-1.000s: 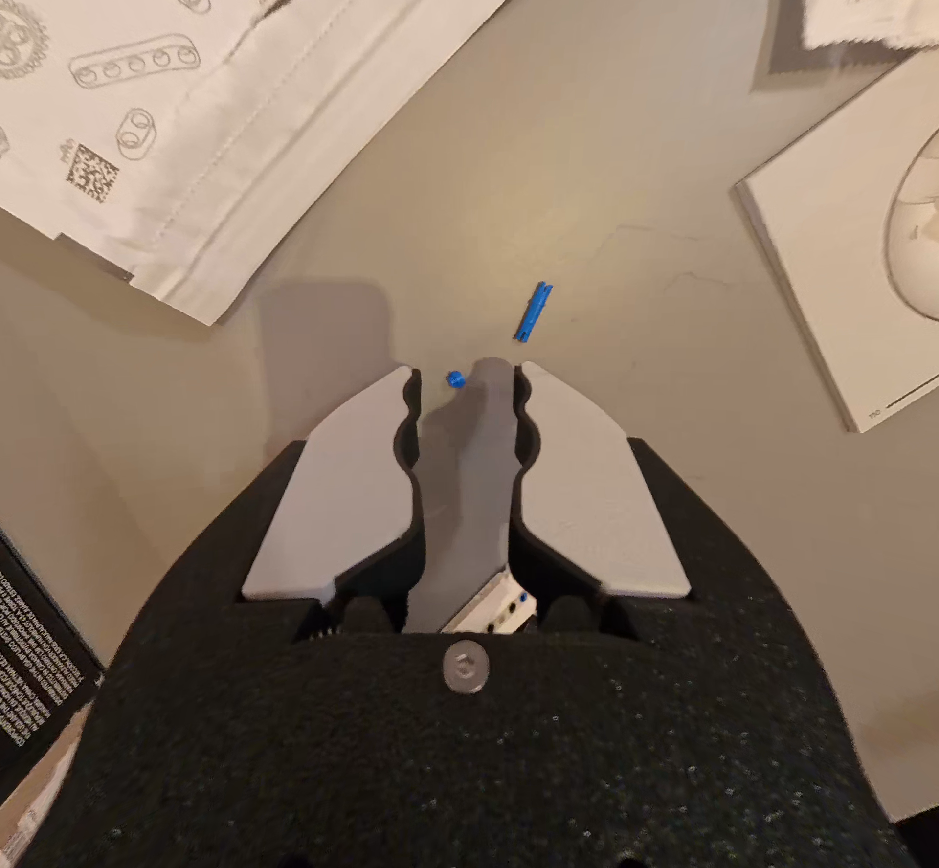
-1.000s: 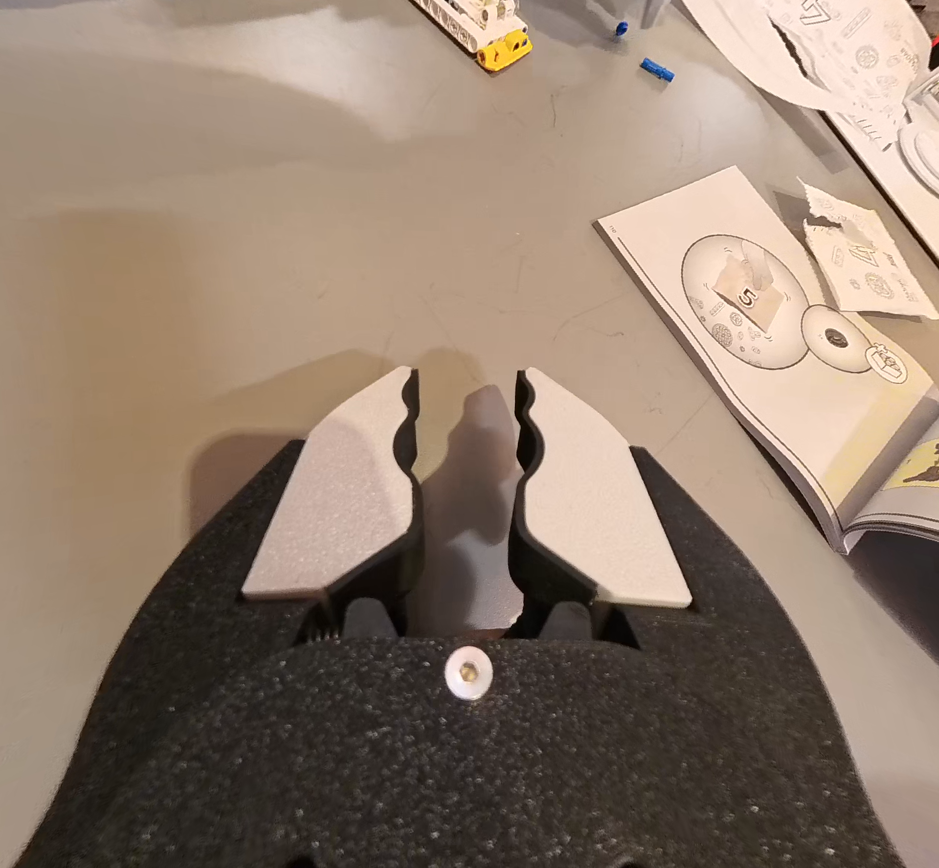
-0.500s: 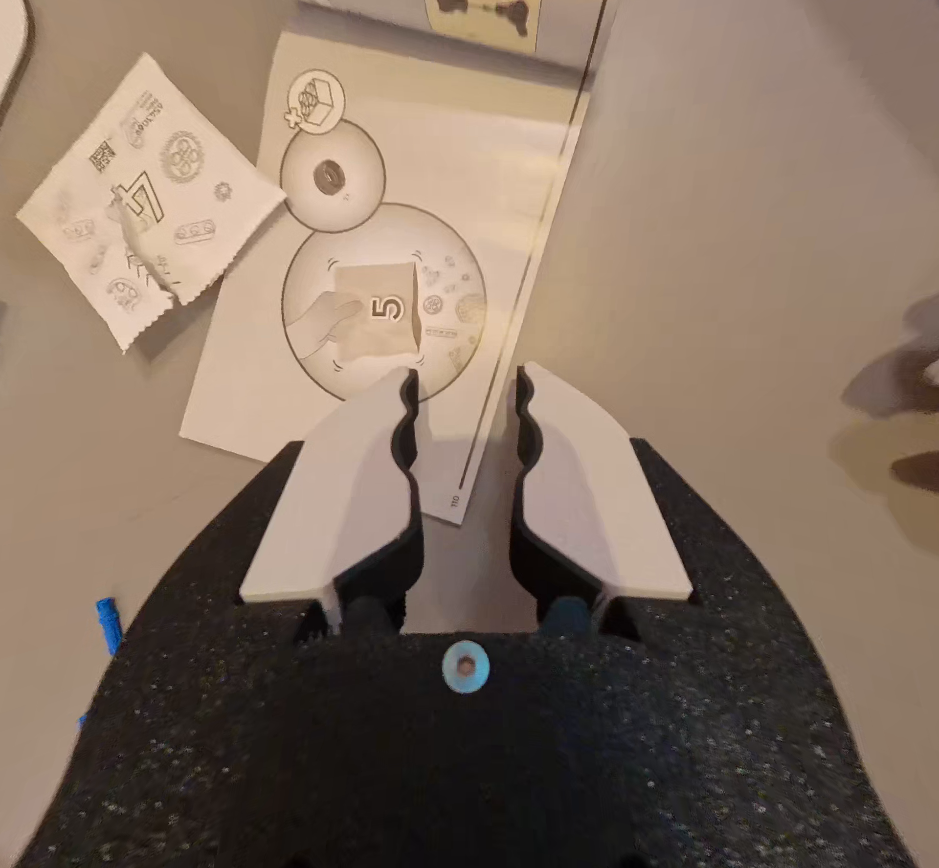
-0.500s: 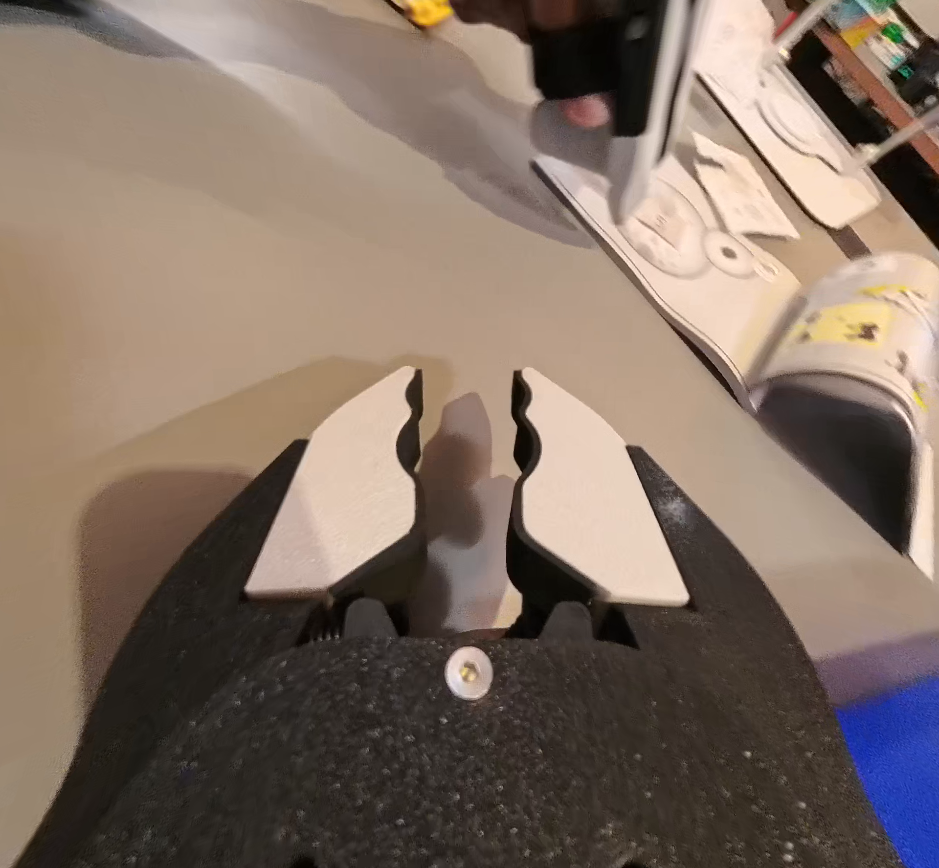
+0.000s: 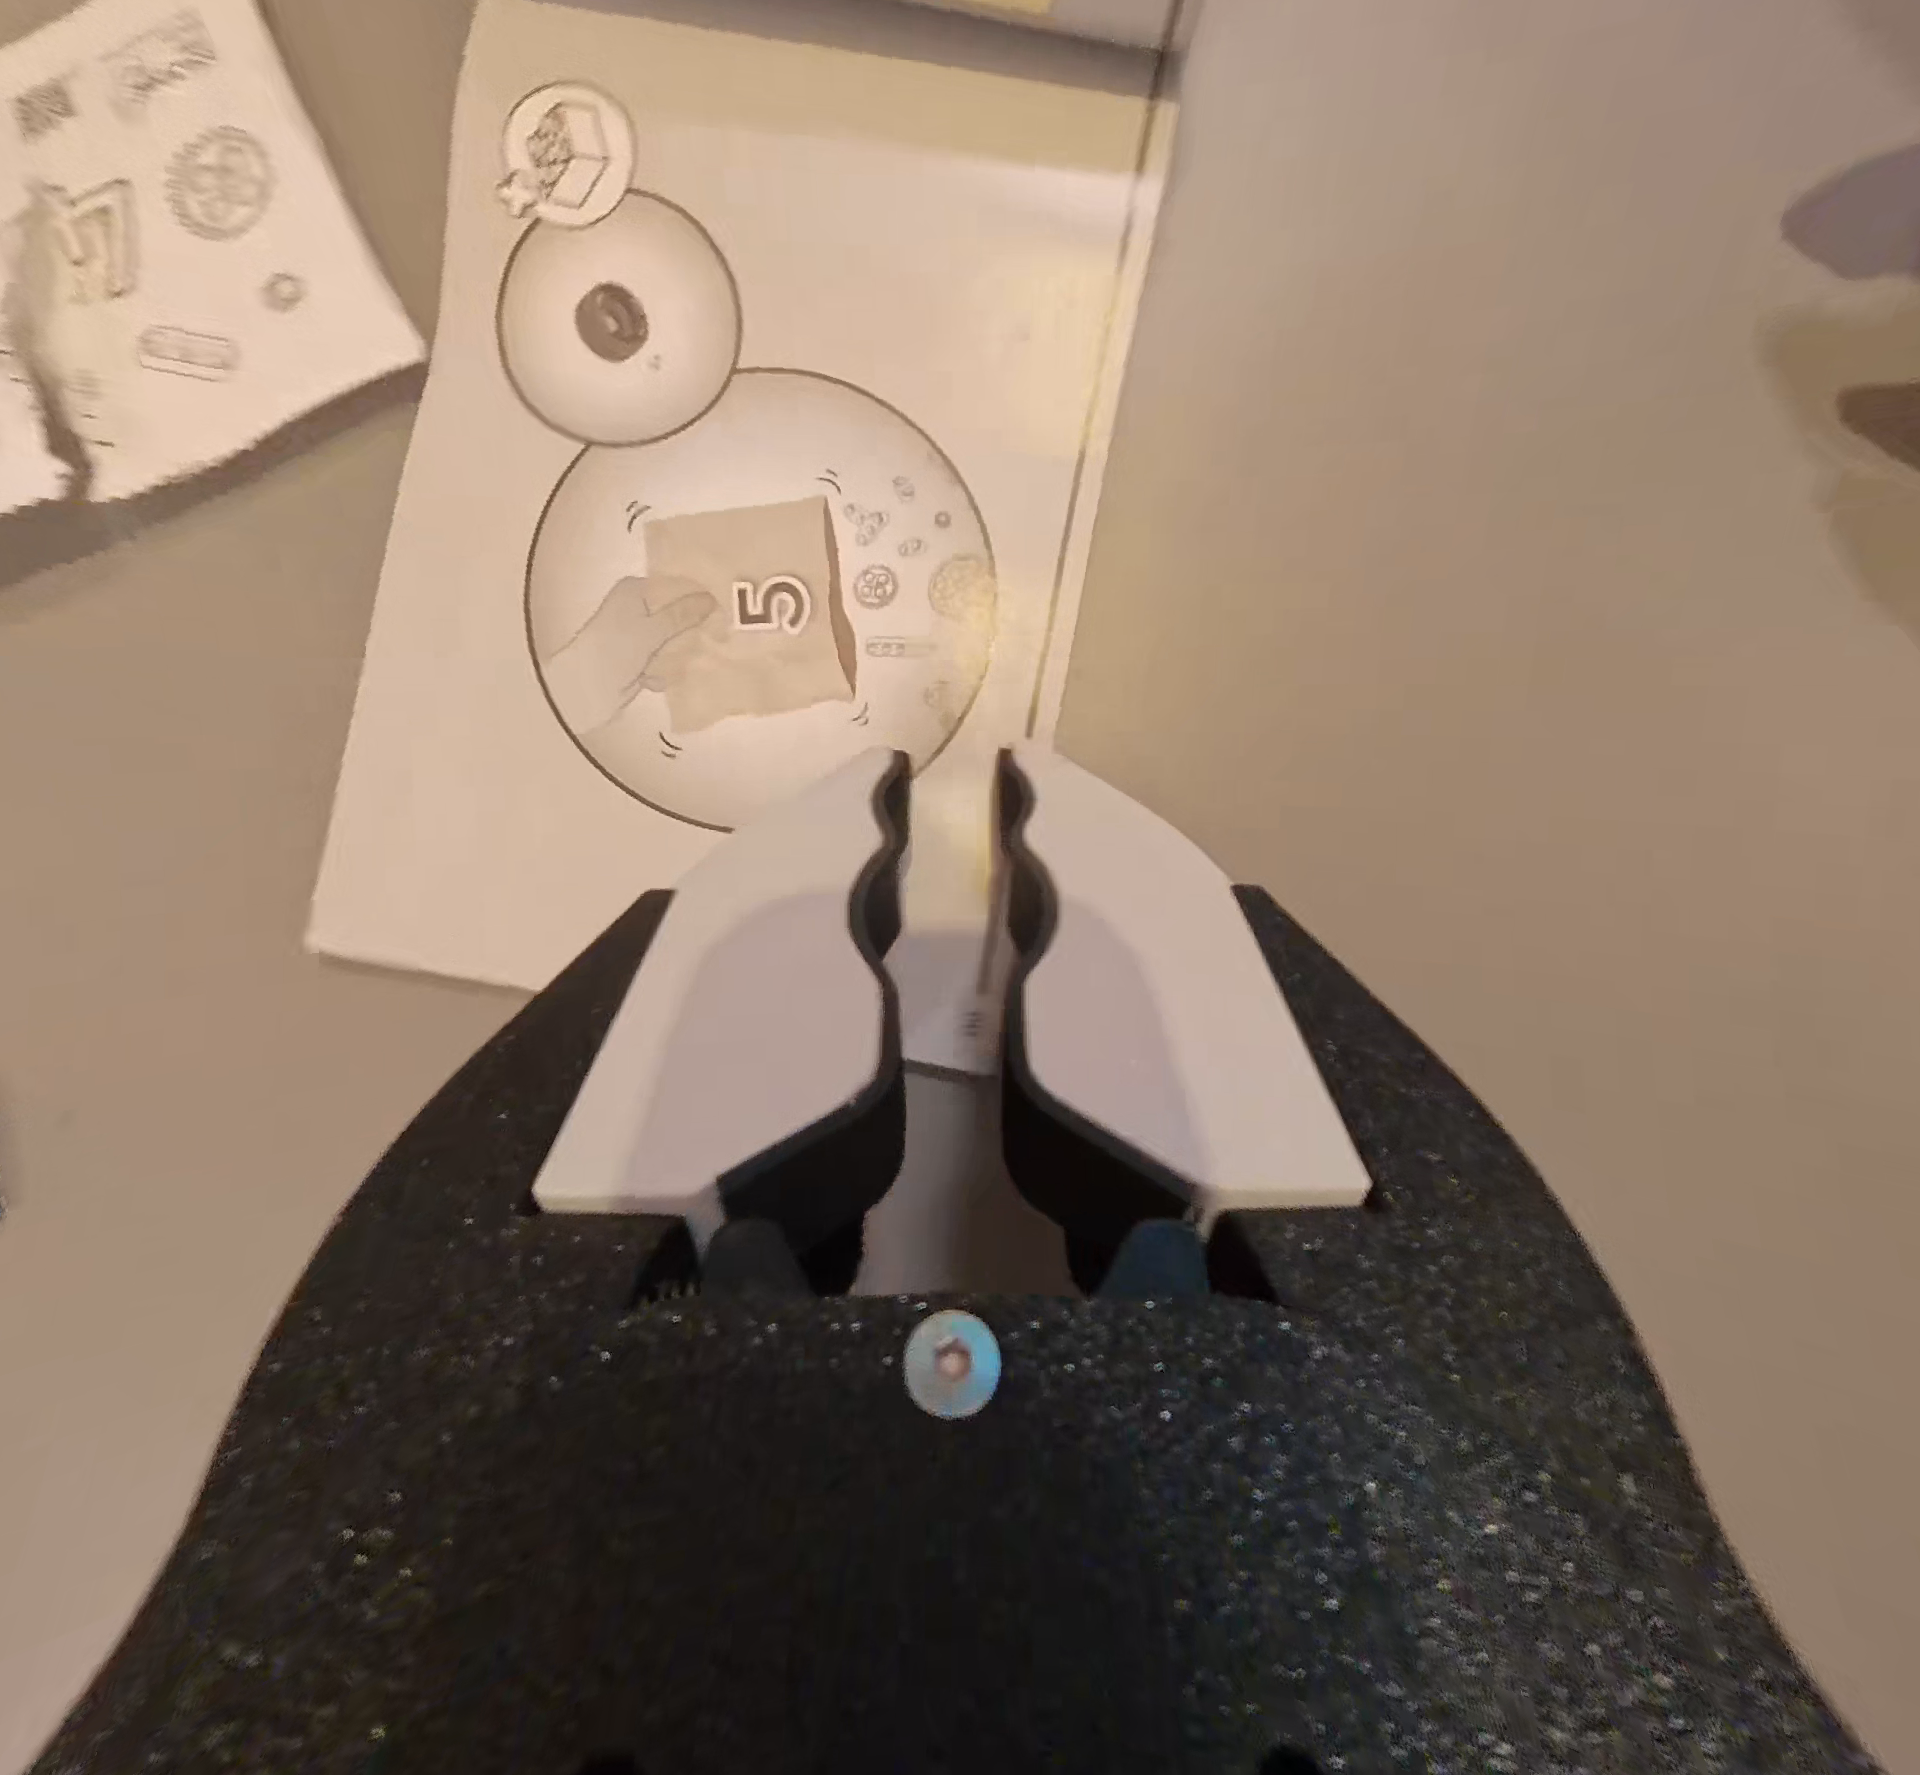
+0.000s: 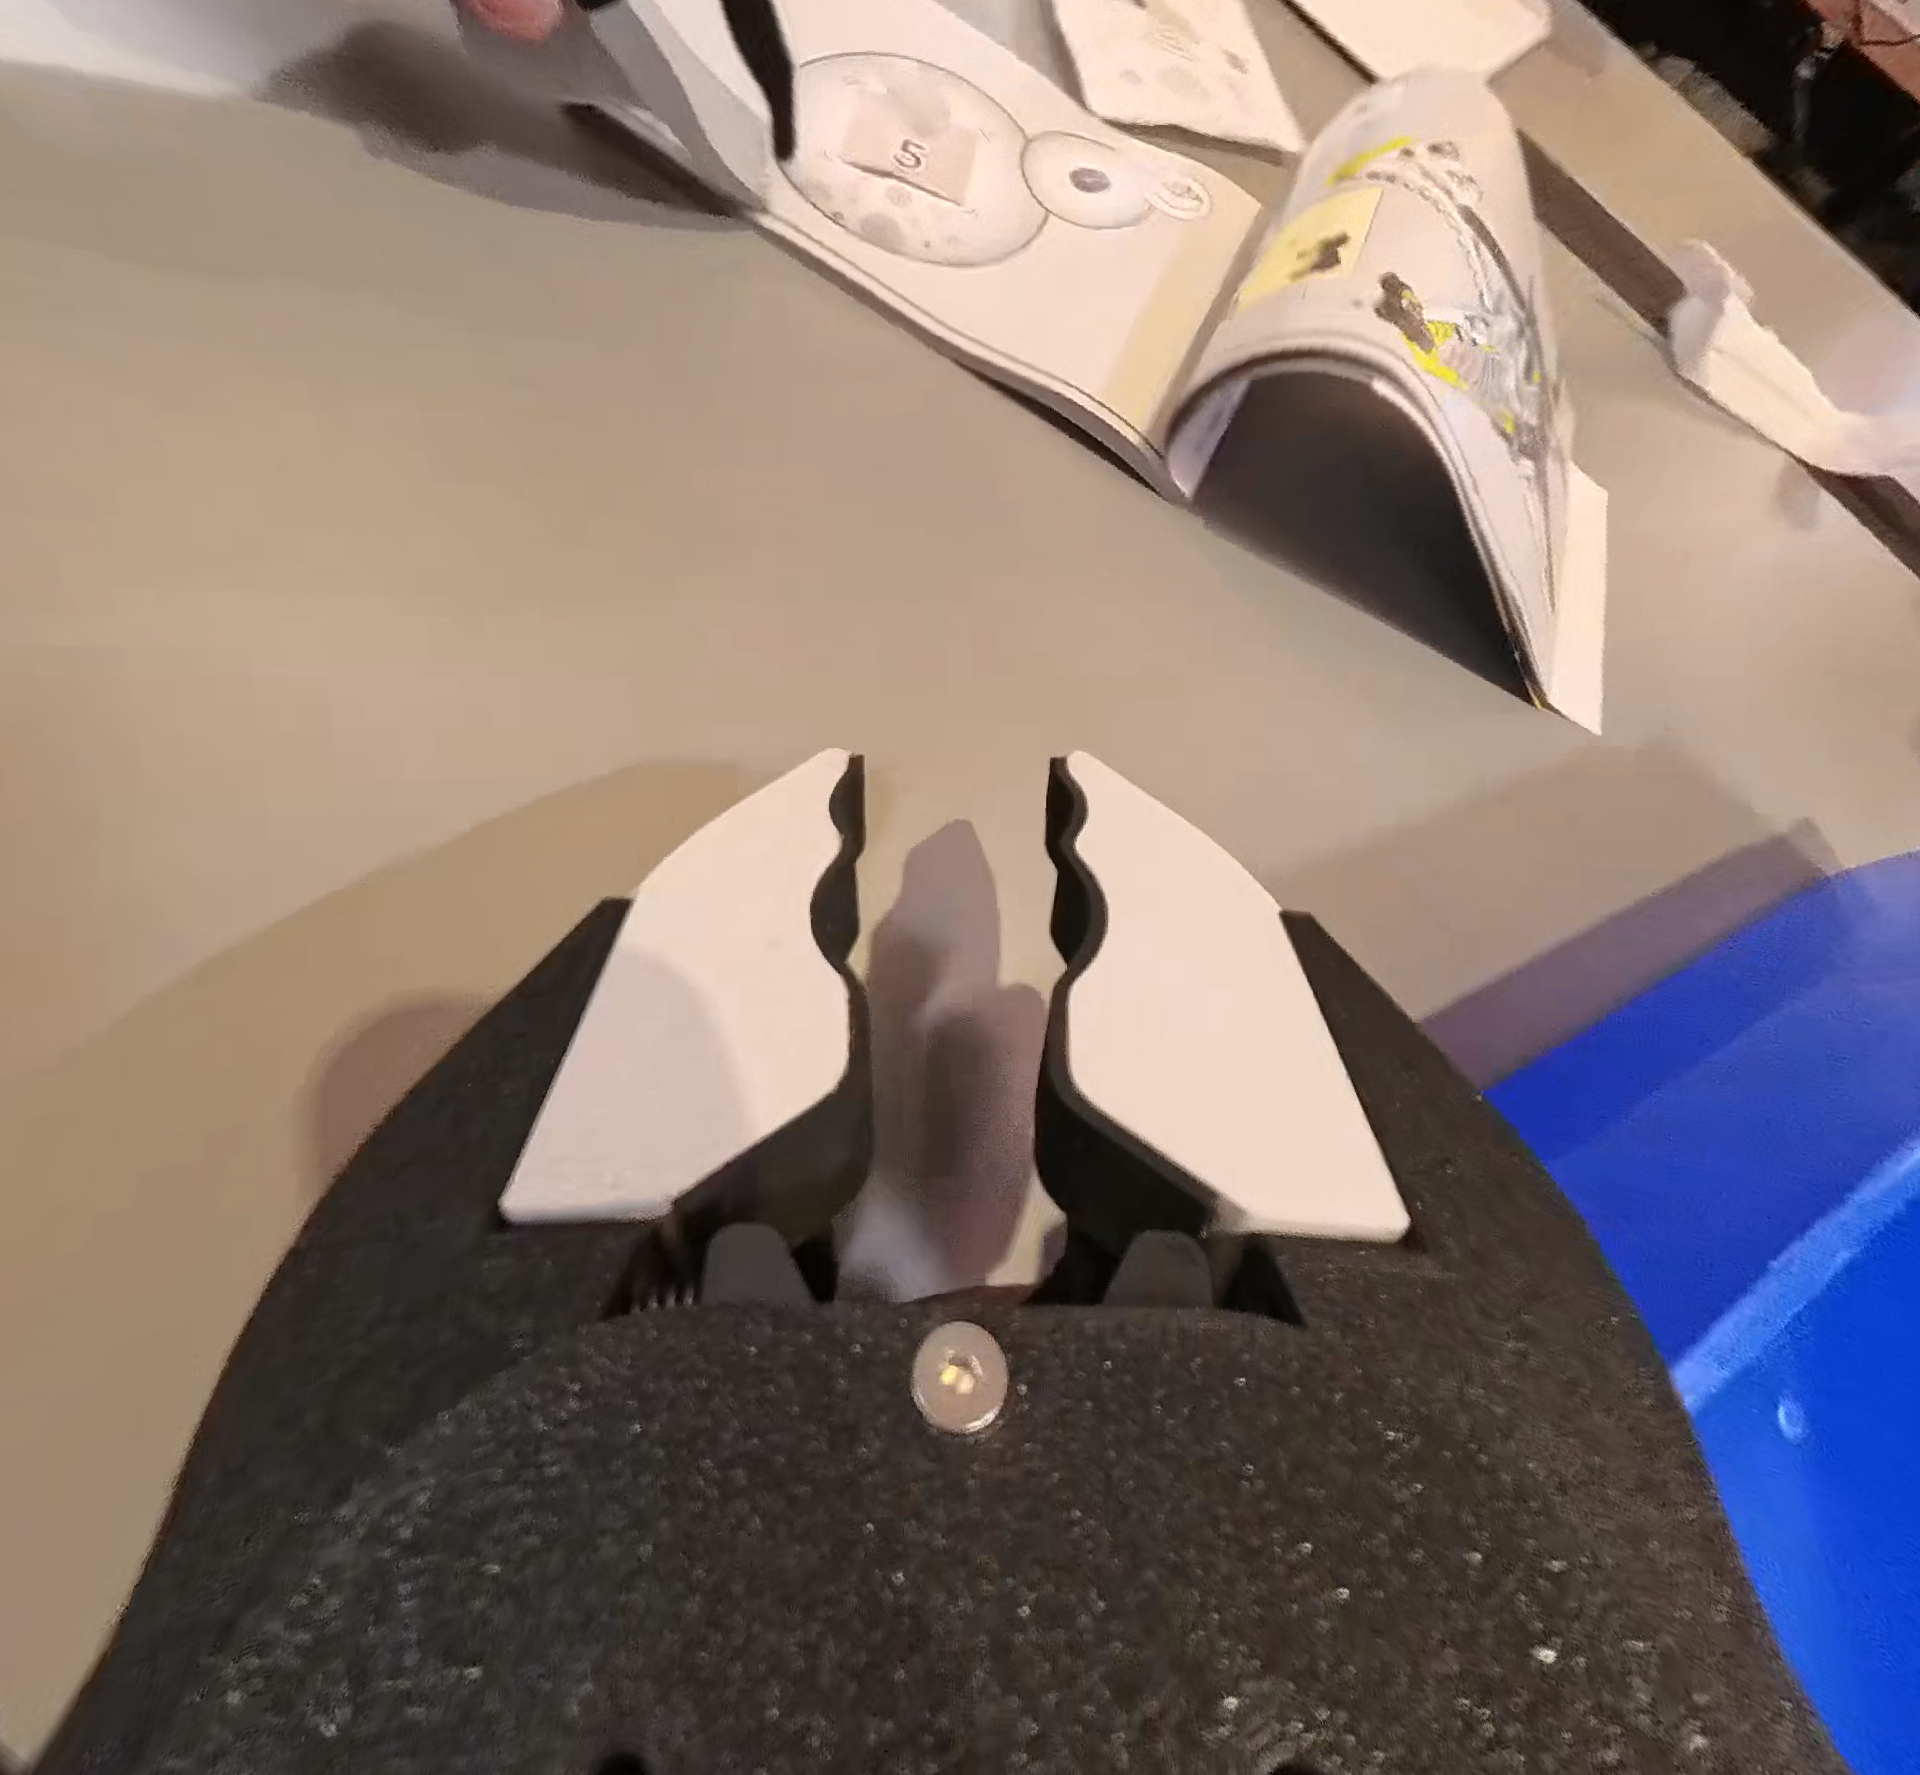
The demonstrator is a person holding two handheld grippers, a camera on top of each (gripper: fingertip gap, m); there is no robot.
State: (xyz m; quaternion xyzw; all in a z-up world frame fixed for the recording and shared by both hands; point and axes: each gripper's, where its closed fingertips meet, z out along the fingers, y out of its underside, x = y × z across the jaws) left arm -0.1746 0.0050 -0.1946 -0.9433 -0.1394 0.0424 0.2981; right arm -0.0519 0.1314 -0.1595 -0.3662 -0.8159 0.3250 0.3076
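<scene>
Open table ahead and left of the right hand-held gripper: bare surface, free passage. Right side blocked by a blue bin, just beside. Farther ahead, an open booklet lies flat, its far pages arched up. Left hand-held gripper sits low over the booklet's near corner; a torn paper bag lies to its left, bare table on its right.

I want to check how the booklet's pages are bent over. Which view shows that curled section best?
The right wrist view: it shows the booklet side-on, its curled pages arching over a dark hollow. The left wrist view looks down on the flat page, the curl cut off at the top edge.
</scene>
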